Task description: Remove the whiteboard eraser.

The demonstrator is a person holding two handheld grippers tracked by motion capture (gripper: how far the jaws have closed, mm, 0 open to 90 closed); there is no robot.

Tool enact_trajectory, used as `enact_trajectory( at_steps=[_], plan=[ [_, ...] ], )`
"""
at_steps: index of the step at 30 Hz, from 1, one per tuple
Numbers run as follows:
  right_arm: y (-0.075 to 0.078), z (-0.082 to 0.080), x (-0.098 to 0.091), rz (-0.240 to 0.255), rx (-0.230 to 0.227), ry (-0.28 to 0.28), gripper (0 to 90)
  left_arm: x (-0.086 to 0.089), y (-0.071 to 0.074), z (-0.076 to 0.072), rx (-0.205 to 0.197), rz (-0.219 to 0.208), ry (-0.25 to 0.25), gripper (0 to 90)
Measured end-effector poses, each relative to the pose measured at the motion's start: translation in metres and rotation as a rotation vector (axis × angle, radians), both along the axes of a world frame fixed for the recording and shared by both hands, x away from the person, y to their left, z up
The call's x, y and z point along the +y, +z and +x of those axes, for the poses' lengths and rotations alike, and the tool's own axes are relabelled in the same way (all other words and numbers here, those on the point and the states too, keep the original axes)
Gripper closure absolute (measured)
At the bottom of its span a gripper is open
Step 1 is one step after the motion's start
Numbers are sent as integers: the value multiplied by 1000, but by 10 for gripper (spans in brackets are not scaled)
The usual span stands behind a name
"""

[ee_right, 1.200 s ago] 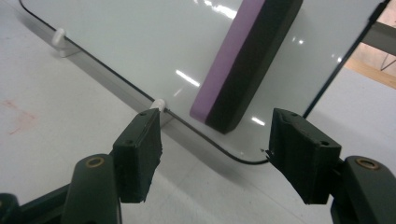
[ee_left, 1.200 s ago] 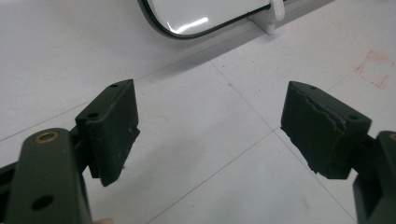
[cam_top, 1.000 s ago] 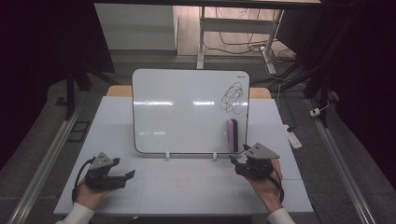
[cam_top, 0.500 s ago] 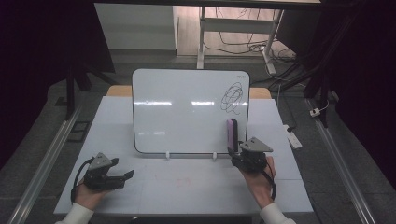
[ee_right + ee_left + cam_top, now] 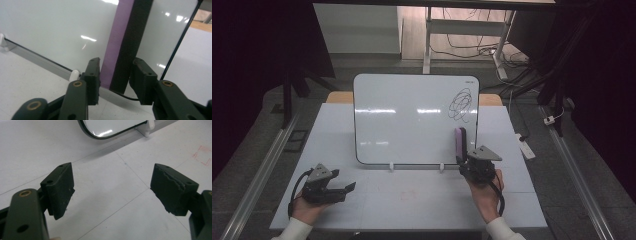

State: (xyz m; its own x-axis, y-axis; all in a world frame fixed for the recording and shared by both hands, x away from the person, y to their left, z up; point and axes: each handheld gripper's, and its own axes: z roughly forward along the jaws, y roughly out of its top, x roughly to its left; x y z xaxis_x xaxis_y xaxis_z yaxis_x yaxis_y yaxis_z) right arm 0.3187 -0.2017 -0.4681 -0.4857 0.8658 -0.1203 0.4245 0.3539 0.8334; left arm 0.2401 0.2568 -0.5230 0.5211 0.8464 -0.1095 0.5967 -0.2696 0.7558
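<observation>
- Eraser (image 5: 123, 42), purple body with black felt, stands upright against the whiteboard (image 5: 412, 117), lower right of the board in the high view, below the scribble (image 5: 460, 105).
- Your right gripper (image 5: 115, 75) sits at the eraser's lower end; its jaws have just been closing, with the eraser between them. Left pad touches the purple side; a thin gap seems to remain at the felt side.
- Your left gripper (image 5: 112, 187) rests at lower left of the table (image 5: 412, 200), jaws wide apart, nothing between.
</observation>
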Motion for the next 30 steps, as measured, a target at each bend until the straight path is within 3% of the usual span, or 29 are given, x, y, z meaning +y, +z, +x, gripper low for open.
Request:
enact_trajectory(
  at_steps=[8,15,16,18,19,20,23,25,26,30],
  plan=[
    [11,-7,-7,33,-40,7,654,1,0,0,-1,-3,2,199],
    [20,-8,-20,121,15,115,657,3,0,-1,-6,-3,4,199],
    [21,-8,-24,144,44,191,657,2,1,-1,-10,-4,2,199],
    [21,-8,-25,136,53,220,657,2,1,-1,-13,-3,-1,199],
    [22,-9,-26,134,67,303,656,2,1,-1,-16,-3,-4,199],
    [22,-9,-26,134,67,303,656,1,2,-1,-20,-1,-7,199],
    [21,-8,-25,123,120,411,655,-3,4,-1,-36,0,-32,198],
    [19,-7,-23,117,142,451,654,-6,6,-2,-51,0,-57,197],
    [18,-7,-22,120,162,487,654,-10,9,-1,-65,-2,-89,197],
    [14,-6,-17,111,196,540,654,-17,14,0,-85,-8,-143,205]
  ],
)
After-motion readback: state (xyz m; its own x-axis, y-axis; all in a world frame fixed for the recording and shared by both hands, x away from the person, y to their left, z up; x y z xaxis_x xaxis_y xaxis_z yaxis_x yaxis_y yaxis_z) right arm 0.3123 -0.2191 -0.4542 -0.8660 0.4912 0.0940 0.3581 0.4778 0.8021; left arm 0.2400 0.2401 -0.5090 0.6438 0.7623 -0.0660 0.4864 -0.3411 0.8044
